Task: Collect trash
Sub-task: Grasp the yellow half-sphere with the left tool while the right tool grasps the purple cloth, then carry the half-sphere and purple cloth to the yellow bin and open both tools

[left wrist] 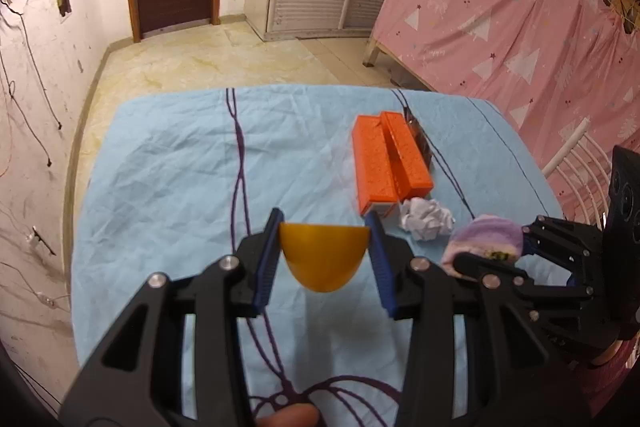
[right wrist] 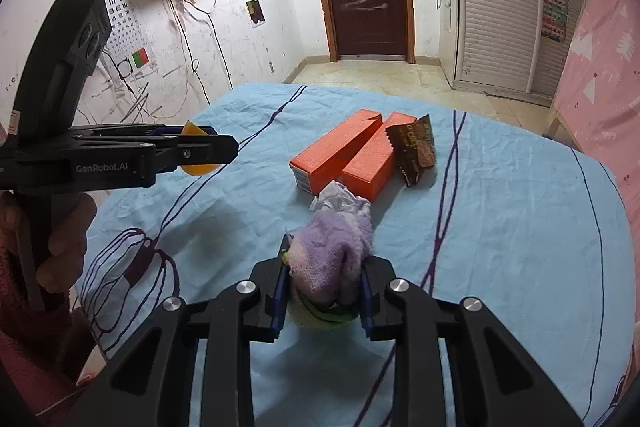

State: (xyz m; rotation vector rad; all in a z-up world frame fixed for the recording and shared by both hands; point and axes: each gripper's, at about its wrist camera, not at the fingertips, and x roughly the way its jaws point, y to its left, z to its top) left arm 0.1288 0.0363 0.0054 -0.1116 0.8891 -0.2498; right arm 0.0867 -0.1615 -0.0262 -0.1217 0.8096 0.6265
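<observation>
Crumpled white paper (left wrist: 427, 223) lies on the blue cloth (left wrist: 168, 163), touching the near end of two orange boxes (left wrist: 386, 163); a brown wrapper (right wrist: 414, 149) leans beside them. Right gripper (right wrist: 325, 277) jaws clench a purple sock (right wrist: 334, 255) just before the paper. Left gripper (left wrist: 324, 251) jaws grasp a yellow half-shell (left wrist: 322, 259), raised above the cloth.
</observation>
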